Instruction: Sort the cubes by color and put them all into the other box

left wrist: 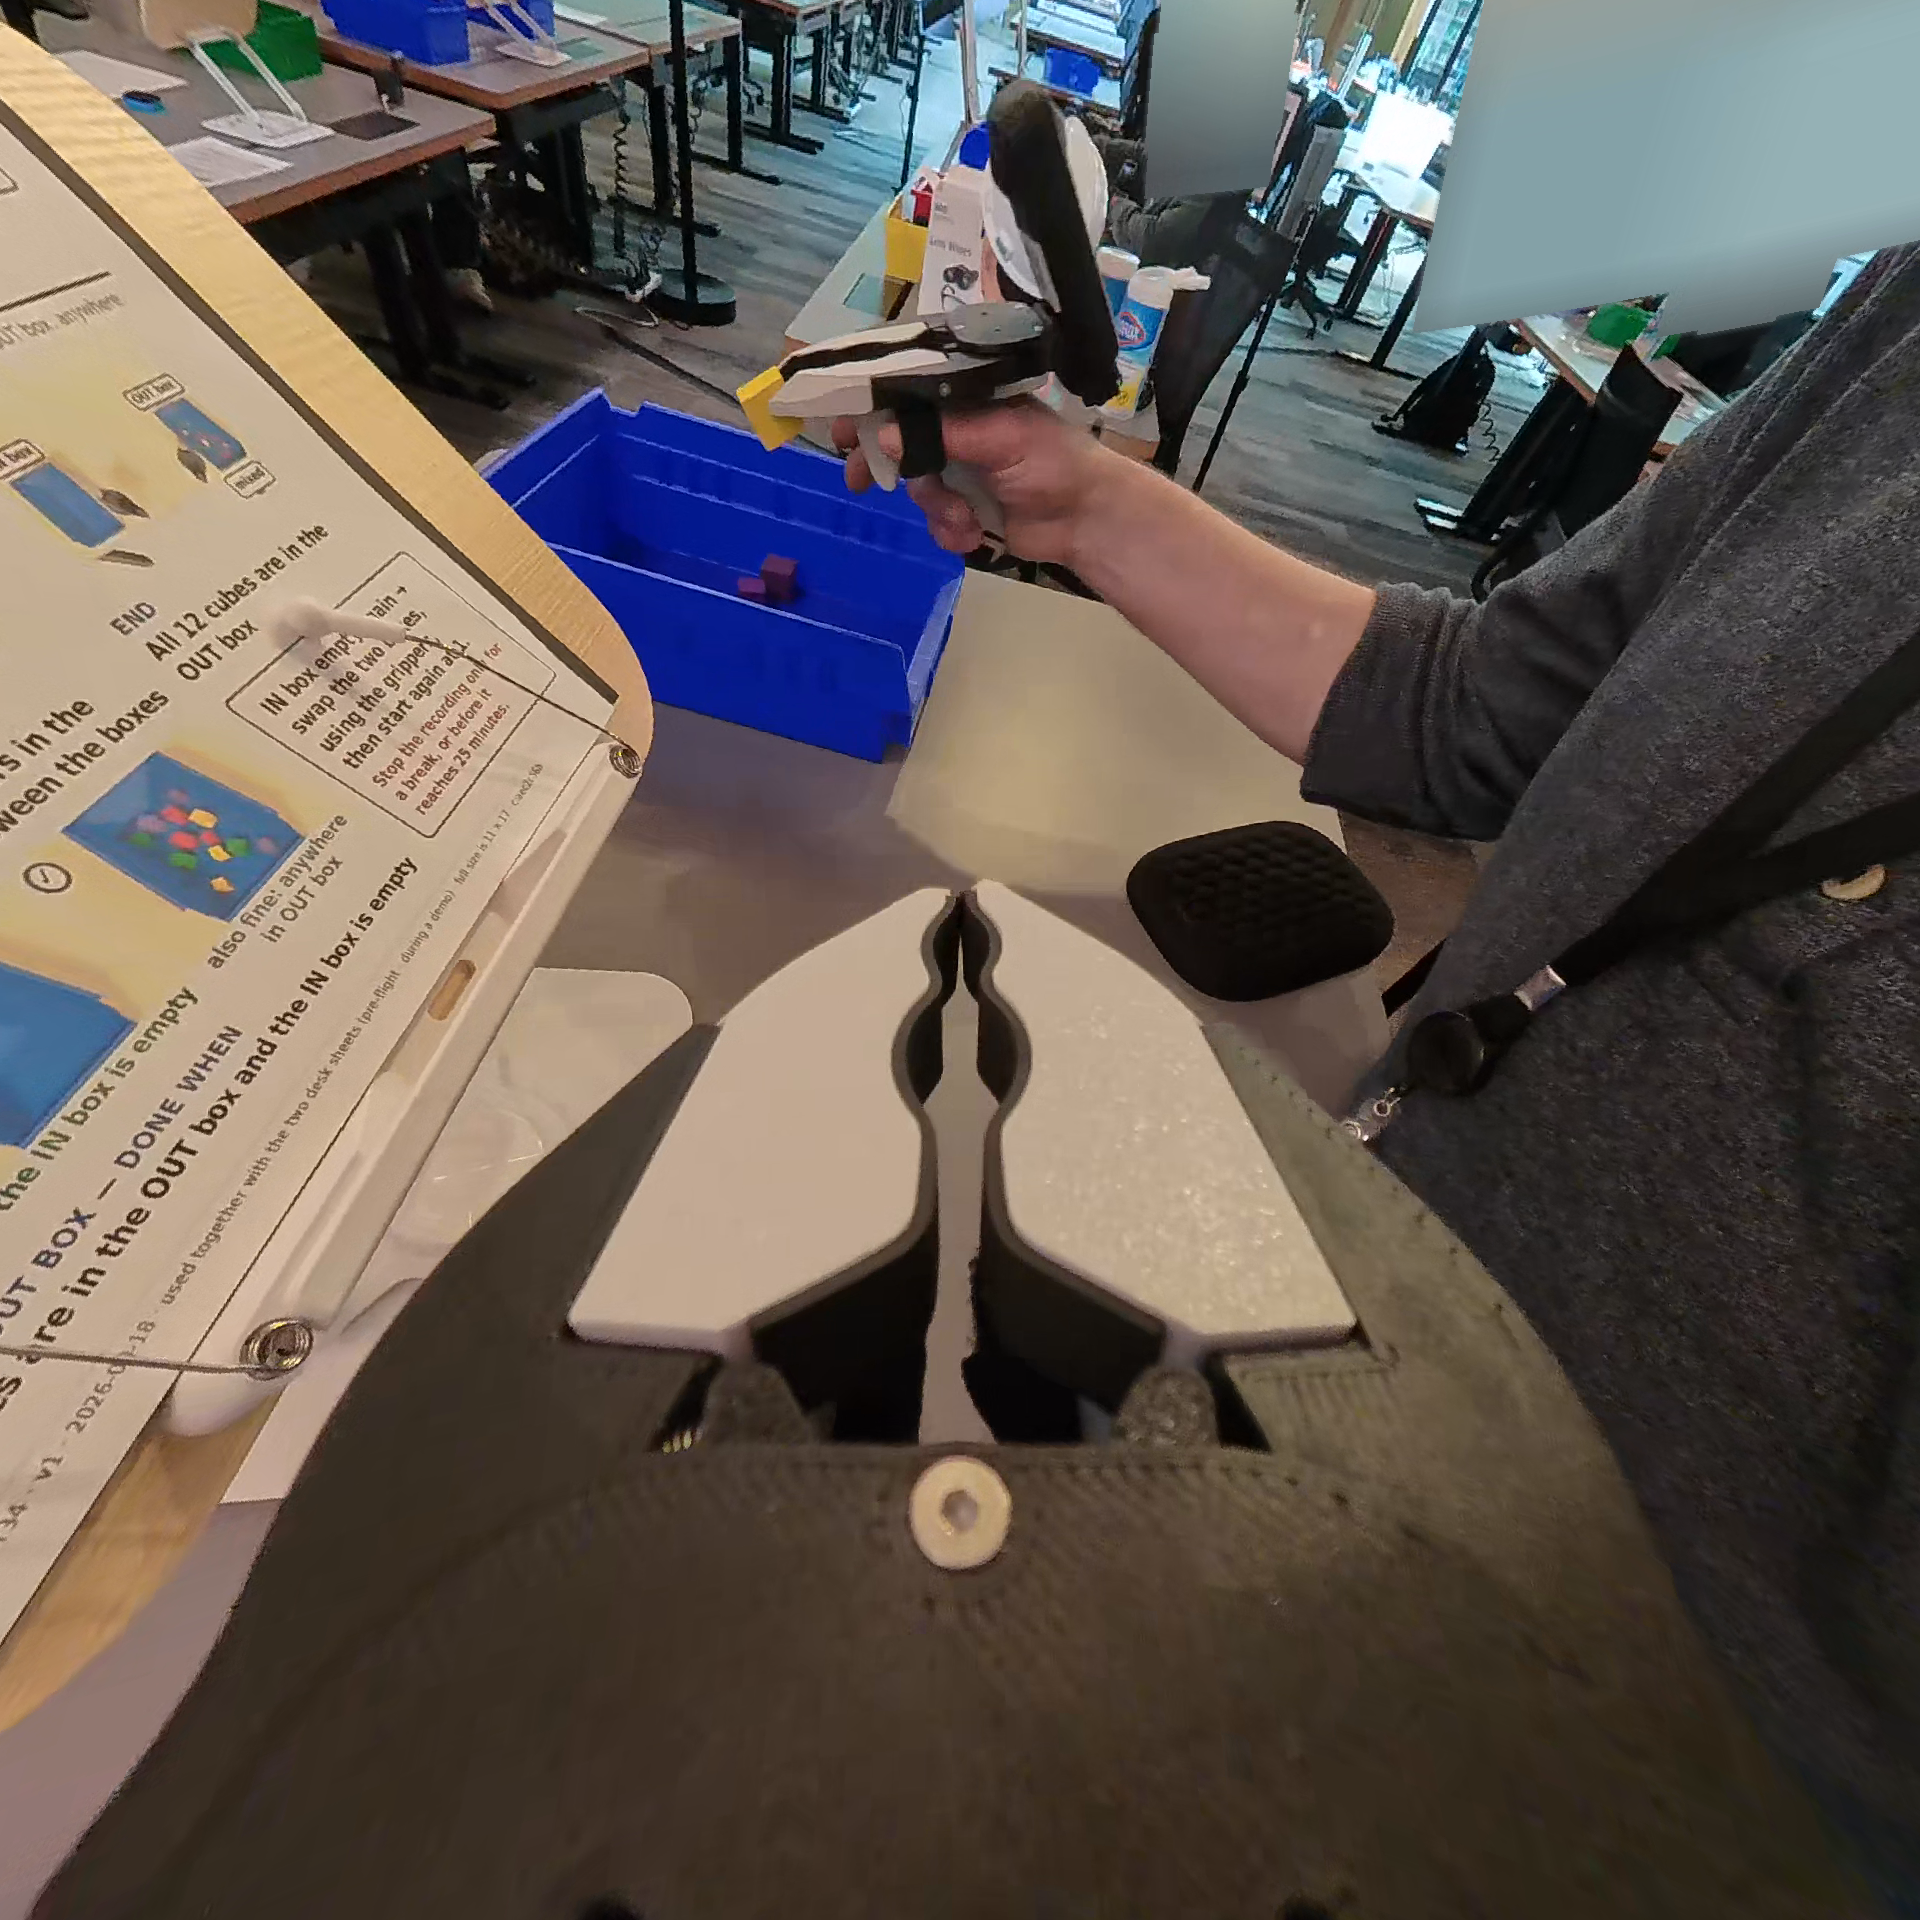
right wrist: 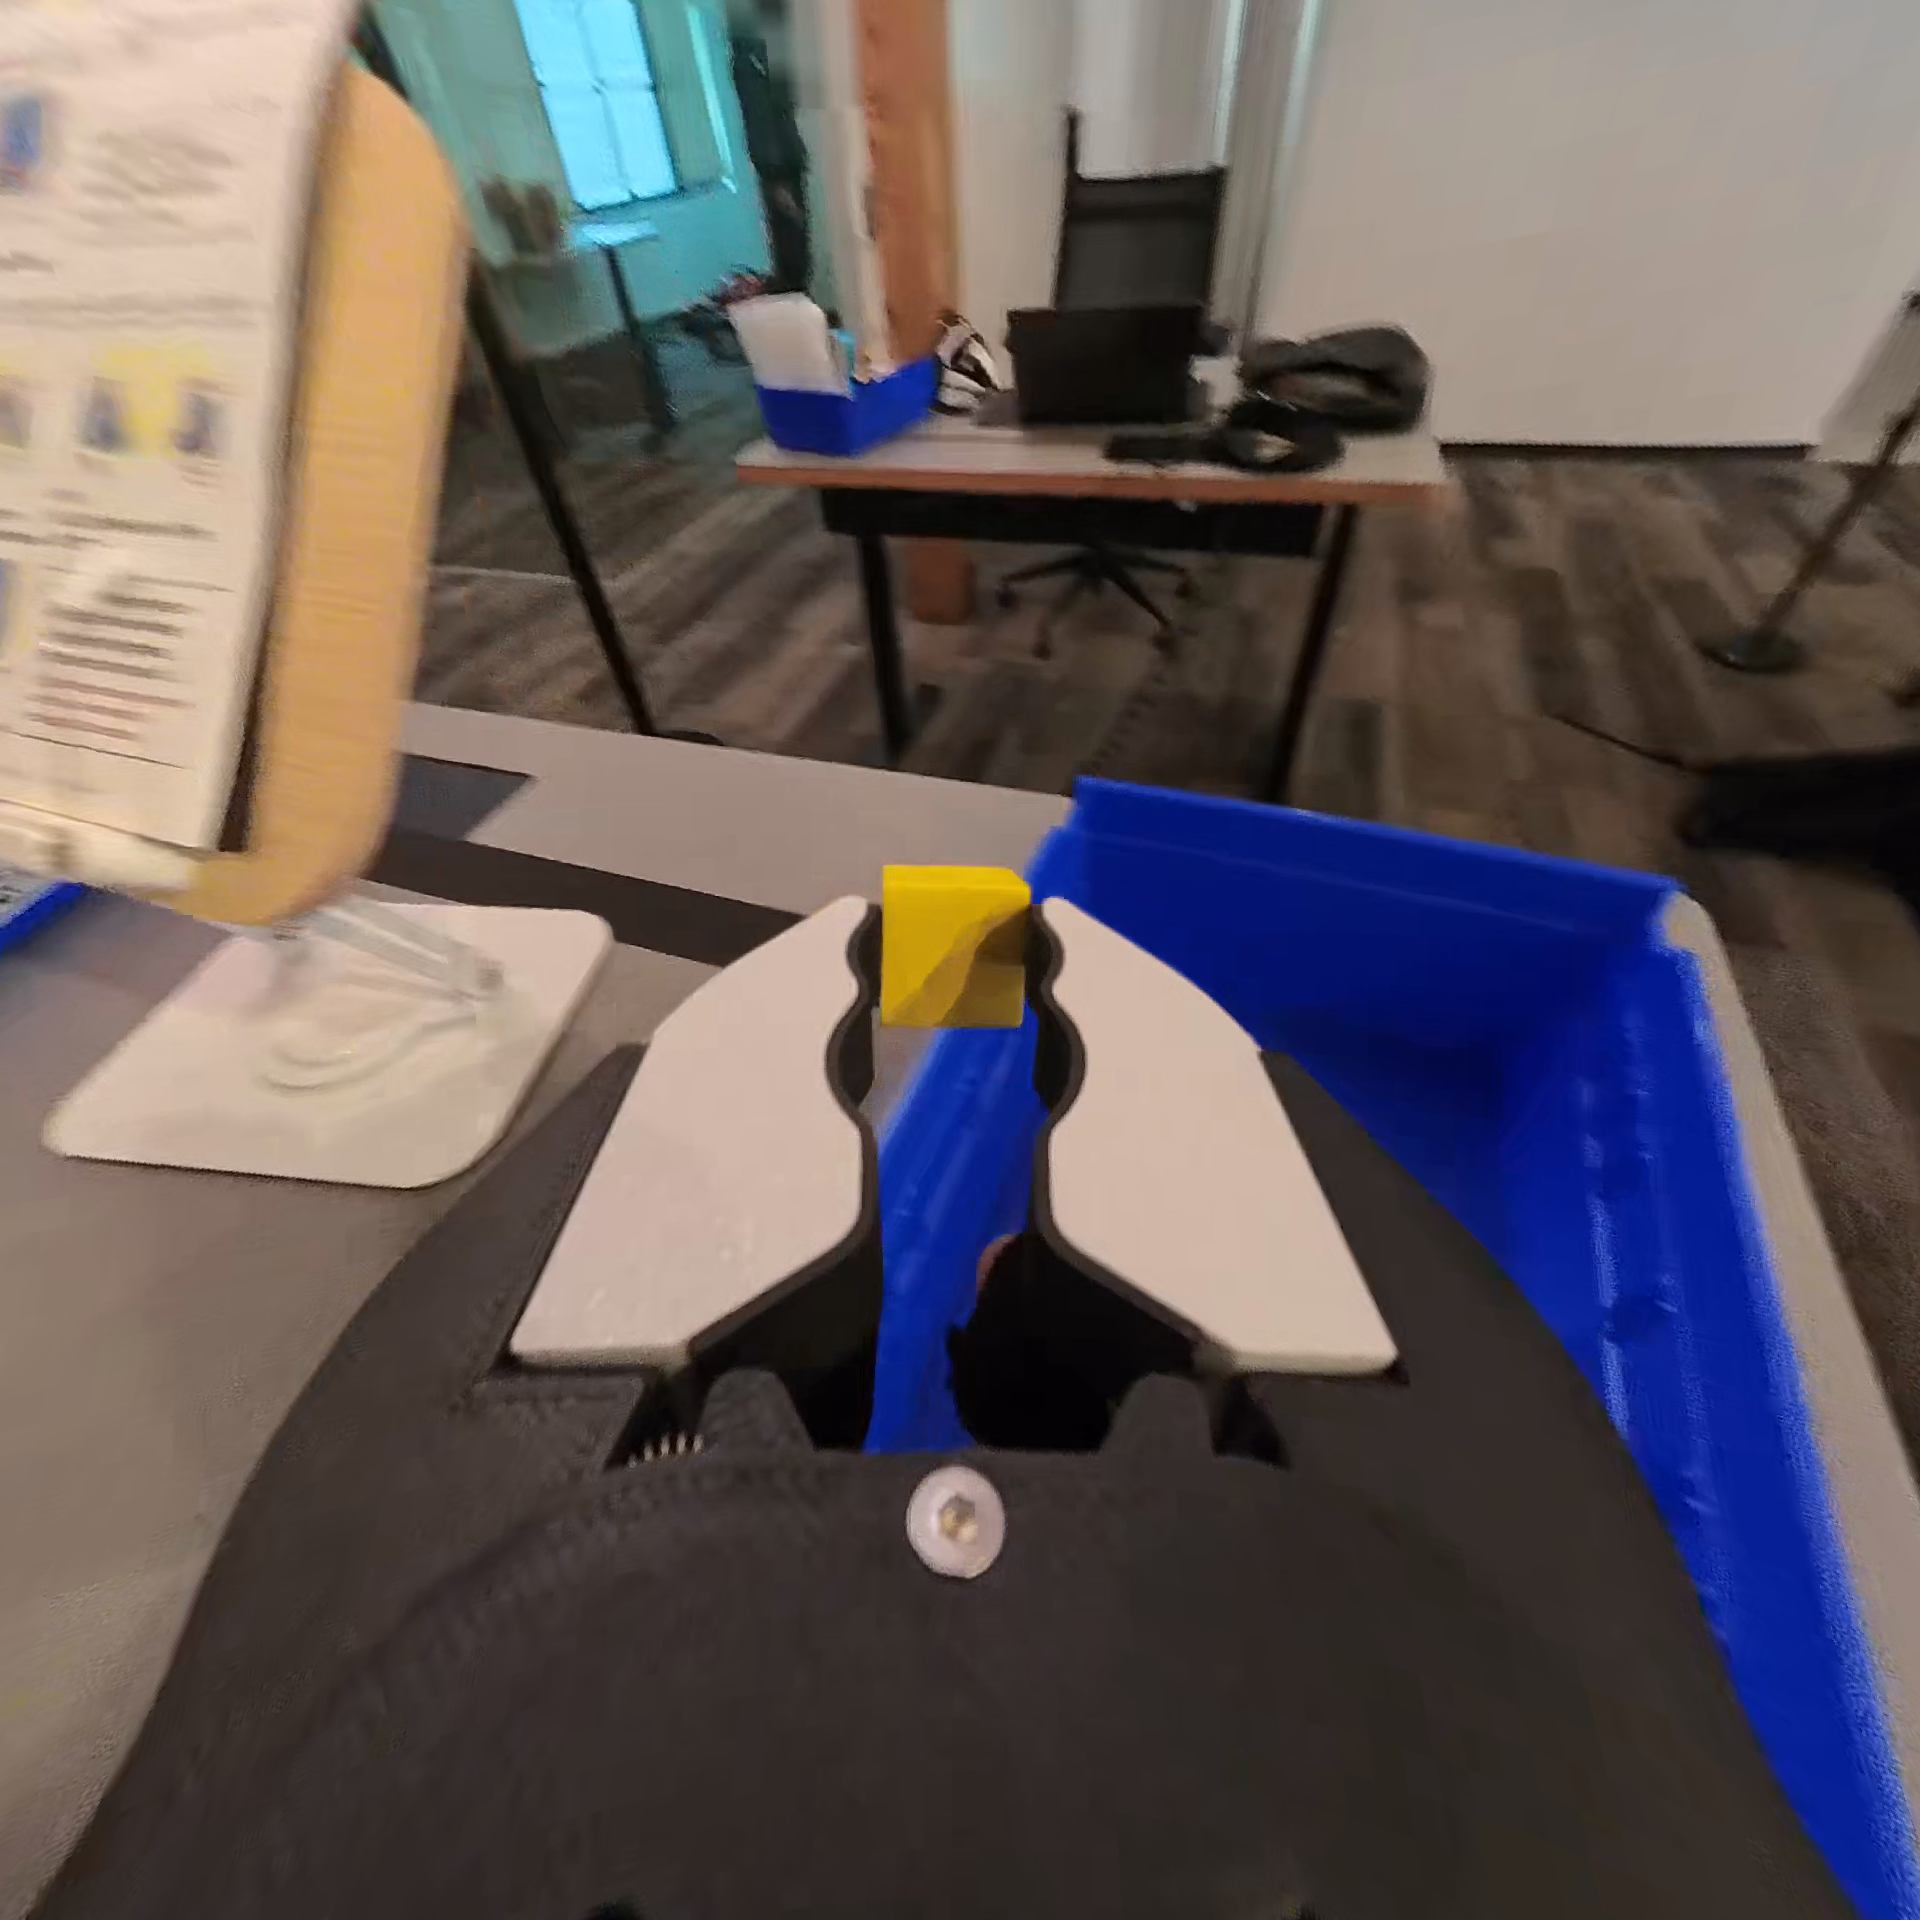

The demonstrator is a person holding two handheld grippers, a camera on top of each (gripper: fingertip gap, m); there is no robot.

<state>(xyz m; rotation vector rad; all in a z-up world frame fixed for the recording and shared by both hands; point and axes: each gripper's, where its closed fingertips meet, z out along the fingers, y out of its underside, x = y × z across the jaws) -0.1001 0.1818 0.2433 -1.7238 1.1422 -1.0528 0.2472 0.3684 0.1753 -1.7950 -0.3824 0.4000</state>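
Observation:
My left gripper is shut with nothing between its pads, held over the grey table near the person's body. My right gripper is shut on a yellow cube, both pads pressing its sides. It hangs over the left wall of a blue box. In the left wrist view the right gripper shows in a hand, carrying the yellow cube above the blue box. Purple cubes lie inside that box.
A wooden board with an instruction sheet stands on a white foot left of the box. A black chair armrest is by the table edge. The person's arm reaches across. Other desks stand behind.

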